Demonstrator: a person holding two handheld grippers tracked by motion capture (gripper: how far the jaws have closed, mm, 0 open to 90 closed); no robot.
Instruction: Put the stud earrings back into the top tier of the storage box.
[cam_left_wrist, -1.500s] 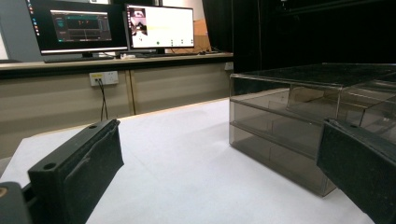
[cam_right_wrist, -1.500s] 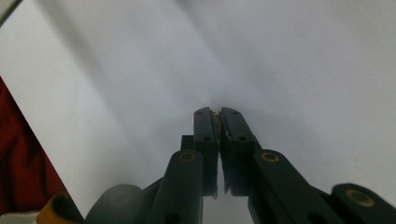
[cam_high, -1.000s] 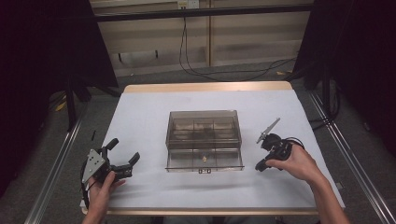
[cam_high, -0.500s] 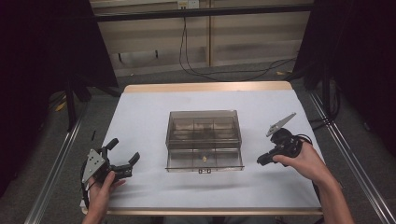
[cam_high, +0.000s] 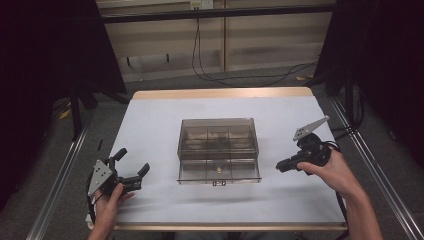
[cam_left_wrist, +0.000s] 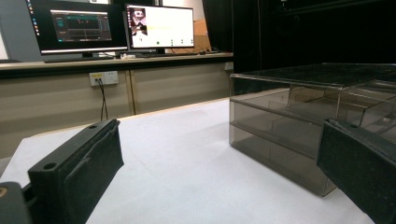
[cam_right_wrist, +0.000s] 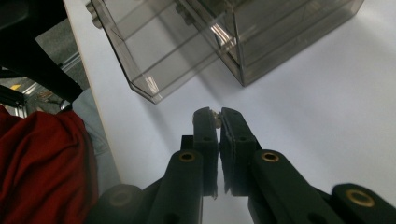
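Resting near the table's (cam_high: 150, 125) front-left corner, left gripper (cam_high: 131, 167) held in the left hand (cam_high: 106, 202), jaws spread wide, nothing between them. Smoky clear drawer box (cam_high: 218, 142) at table centre, bottom drawer (cam_high: 219, 172) pulled forward. Right gripper (cam_high: 281, 166) just right of the drawer, in the right hand (cam_high: 336, 172); jaws pinched on a tiny pale object (cam_right_wrist: 215, 112), too small to identify.

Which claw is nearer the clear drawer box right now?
The right claw, slightly. It sits just off the clear drawer box at its front right corner, jaws closed. The left claw rests open, farther off to the box's front left.
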